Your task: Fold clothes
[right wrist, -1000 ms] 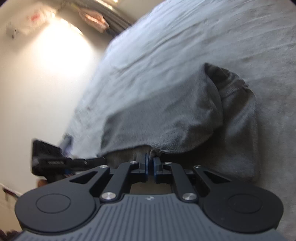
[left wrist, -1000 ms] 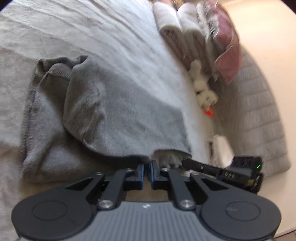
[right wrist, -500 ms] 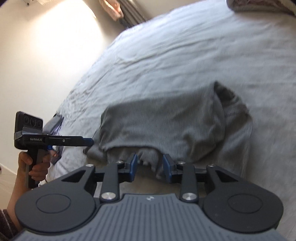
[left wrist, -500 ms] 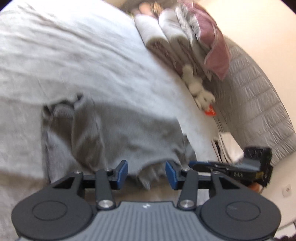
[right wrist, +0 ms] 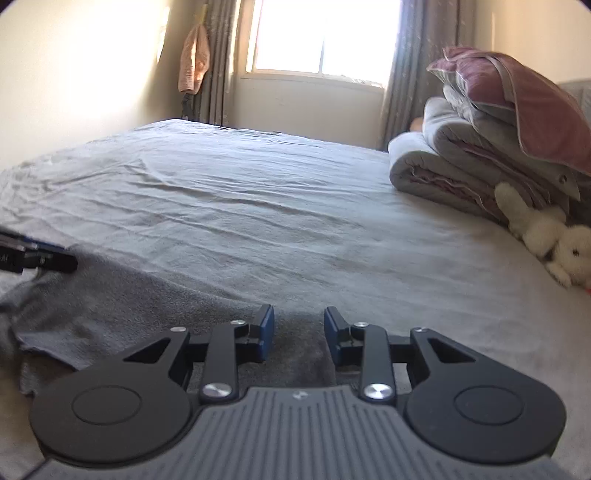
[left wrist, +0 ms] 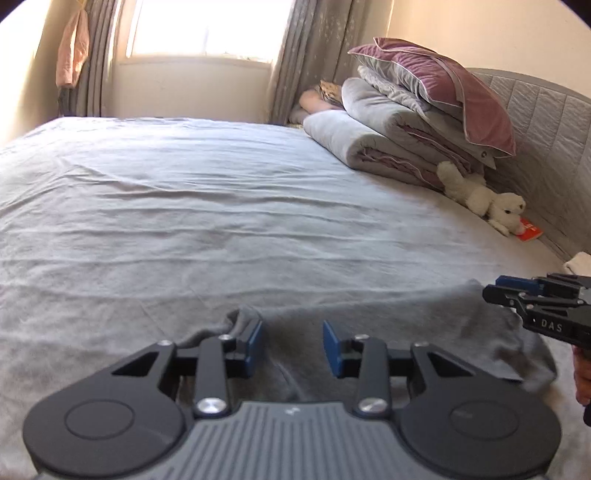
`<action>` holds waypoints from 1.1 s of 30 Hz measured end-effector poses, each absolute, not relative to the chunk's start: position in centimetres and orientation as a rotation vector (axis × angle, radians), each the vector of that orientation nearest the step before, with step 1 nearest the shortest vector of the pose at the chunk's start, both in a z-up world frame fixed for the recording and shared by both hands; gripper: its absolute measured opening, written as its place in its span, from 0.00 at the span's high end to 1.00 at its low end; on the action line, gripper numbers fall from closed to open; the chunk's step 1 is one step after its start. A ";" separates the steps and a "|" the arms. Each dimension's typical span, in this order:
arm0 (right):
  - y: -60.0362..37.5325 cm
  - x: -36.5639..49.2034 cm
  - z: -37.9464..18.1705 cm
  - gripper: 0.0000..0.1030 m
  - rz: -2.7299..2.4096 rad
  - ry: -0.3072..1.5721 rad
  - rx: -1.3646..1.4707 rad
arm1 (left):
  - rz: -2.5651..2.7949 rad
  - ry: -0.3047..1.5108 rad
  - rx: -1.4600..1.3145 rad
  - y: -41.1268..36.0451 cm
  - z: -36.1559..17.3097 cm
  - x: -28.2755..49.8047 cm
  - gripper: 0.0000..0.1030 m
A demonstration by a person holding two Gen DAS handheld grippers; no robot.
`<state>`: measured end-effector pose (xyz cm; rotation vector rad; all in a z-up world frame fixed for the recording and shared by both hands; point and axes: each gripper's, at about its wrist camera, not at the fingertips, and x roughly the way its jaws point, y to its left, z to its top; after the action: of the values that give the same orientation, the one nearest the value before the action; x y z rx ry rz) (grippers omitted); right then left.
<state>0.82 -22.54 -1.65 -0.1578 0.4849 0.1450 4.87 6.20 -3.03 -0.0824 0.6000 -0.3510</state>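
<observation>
A grey folded garment (left wrist: 424,325) lies flat on the bed sheet (left wrist: 221,206), close under both cameras. My left gripper (left wrist: 292,345) is open just above the garment's left part, with nothing between its blue pads. In the right wrist view the same garment (right wrist: 122,306) spreads to the left, and my right gripper (right wrist: 299,334) hangs open over its right end, holding nothing. Each gripper shows in the other's view: the right one (left wrist: 517,291) at the right edge, the left one (right wrist: 40,258) at the left edge.
A stack of rolled duvets and a mauve pillow (left wrist: 424,110) sits at the bed's far right by the padded headboard (left wrist: 546,122). A white plush toy (left wrist: 484,199) and a red item (left wrist: 530,232) lie beside it. A window (left wrist: 207,29) and curtains stand behind the bed.
Both grippers were shut on the garment's near edge, then opened and let it drop. Both have since tilted up from looking down at the garment to looking across the bed.
</observation>
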 end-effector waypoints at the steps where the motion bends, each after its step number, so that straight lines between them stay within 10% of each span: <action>1: -22.6 1.0 -1.9 0.70 0.147 0.485 -0.167 | -0.349 0.605 -0.083 6.3 -3.3 5.1 0.70; 25: -23.6 2.0 -3.5 0.73 0.108 0.577 -0.157 | -0.316 0.670 -0.058 7.7 -4.1 5.0 0.80; 33: -23.7 1.0 -1.6 0.71 0.110 0.559 -0.093 | -0.223 0.731 -0.301 11.7 -2.3 4.8 0.58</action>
<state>1.04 -23.75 -1.59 -0.0929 0.5589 0.1095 4.82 11.68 -2.26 -0.3011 0.7311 -0.2232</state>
